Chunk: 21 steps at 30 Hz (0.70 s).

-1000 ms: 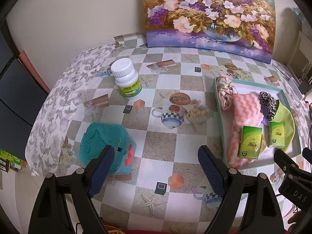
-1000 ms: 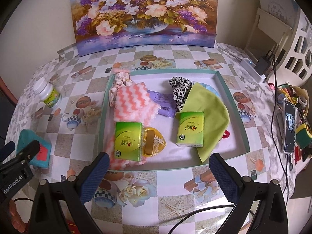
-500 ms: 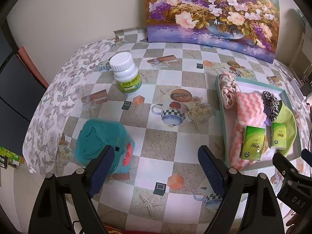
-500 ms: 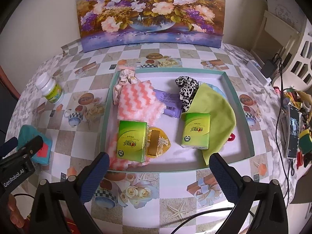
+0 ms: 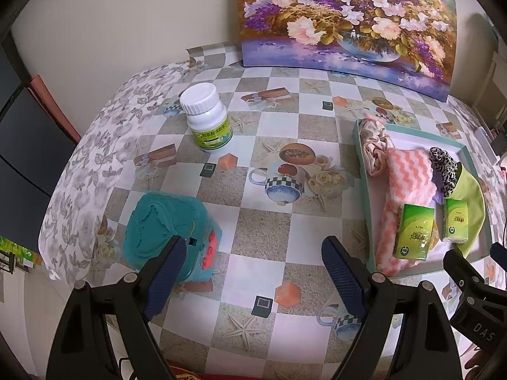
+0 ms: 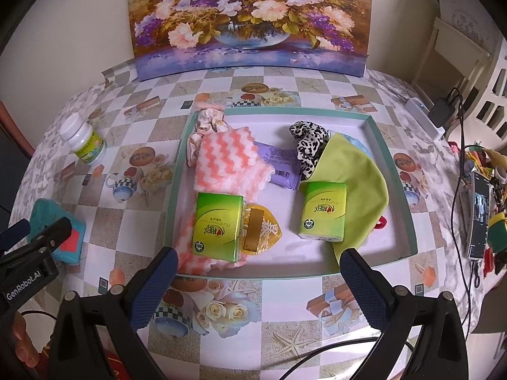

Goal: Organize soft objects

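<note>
While it hangs over the checkered tablecloth [image 5: 263,234], the left gripper [image 5: 253,272] has its jaws spread wide w/ nothing between them, touching nothing. Its left fingertip [image 5: 168,272] overlaps the teal soft block [image 5: 158,231] in the left wrist view; contact can't be told. That block sits near the table's left edge, where the cloth drops off. White pill bottle [image 5: 207,117] stands upright farther back, well apart. Bare cloth runs between the fingers & ahead toward the flower painting [image 5: 345,19] at the wall. Teal-rimmed tray [image 5: 362,183] lies to the right.

Right wrist view: the right gripper [image 6: 258,285] is also released, jaws wide, empty, hovering just short of the tray's [image 6: 397,190] near rim. Inside the tray: pink zigzag cloth [image 6: 228,164] w/ a green tissue pack [image 6: 218,228] on it, a 2nd green tissue pack [image 6: 323,210] on the lime cloth [image 6: 358,183], leopard scrunchie [image 6: 309,145], purple packet [image 6: 282,167], pale scrunchie [image 6: 206,126] at the back-left corner. Tray's front-right floor is bare. Cables & clutter [image 6: 481,190] crowd the table's right edge.
</note>
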{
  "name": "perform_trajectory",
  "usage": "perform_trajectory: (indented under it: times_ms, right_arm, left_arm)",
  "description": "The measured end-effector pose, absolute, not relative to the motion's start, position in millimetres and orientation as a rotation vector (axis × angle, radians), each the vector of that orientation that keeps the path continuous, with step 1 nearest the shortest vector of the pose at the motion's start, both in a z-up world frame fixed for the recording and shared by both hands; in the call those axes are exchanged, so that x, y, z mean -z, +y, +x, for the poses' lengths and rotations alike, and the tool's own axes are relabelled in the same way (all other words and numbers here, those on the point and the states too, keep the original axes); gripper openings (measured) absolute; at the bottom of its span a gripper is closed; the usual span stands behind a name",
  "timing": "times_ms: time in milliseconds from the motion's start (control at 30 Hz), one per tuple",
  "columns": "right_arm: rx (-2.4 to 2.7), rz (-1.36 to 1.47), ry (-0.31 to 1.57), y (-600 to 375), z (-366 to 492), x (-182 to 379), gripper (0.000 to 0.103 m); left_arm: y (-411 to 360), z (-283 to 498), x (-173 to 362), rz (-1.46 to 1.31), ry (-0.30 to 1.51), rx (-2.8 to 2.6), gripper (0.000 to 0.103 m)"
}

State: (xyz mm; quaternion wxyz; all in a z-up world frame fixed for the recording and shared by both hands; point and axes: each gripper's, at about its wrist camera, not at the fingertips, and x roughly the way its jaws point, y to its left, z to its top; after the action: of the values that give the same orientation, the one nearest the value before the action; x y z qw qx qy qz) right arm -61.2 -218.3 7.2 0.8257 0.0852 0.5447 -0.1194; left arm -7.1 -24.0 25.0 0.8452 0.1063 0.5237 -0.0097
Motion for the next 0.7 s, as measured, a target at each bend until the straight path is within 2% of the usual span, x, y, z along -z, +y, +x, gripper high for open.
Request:
perform_trajectory:
  times_ms: [700]
  right_arm:
    - [0.271, 0.195, 1.154, -222.5, -61.9, -6.8, 0.103]
  left_arm:
    - [-23.2, -6.8, -25.4, 0.224, 1.103, 0.022, 0.088]
